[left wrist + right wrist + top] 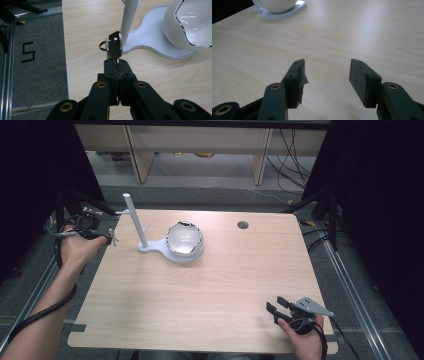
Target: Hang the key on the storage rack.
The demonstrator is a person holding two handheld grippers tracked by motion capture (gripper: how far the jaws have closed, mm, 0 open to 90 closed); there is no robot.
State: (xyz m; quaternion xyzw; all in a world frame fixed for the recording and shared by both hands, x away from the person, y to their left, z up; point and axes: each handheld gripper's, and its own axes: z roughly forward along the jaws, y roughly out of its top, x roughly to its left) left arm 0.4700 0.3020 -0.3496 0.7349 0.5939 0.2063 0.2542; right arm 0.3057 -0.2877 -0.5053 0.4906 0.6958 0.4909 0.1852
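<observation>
Here, key [115, 47] between left claw [117, 65] tips.

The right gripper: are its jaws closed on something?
No, in the right gripper view the jaws of the right gripper stand wide apart with bare table between them.

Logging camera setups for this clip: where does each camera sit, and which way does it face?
High view: above the near edge, facing forward and down on the table; both forearms show.
Left gripper view: rides the left gripper, shut on a key, facing the white stand.
Right gripper view: rides the open right gripper, facing across the table.
All share the stand.
</observation>
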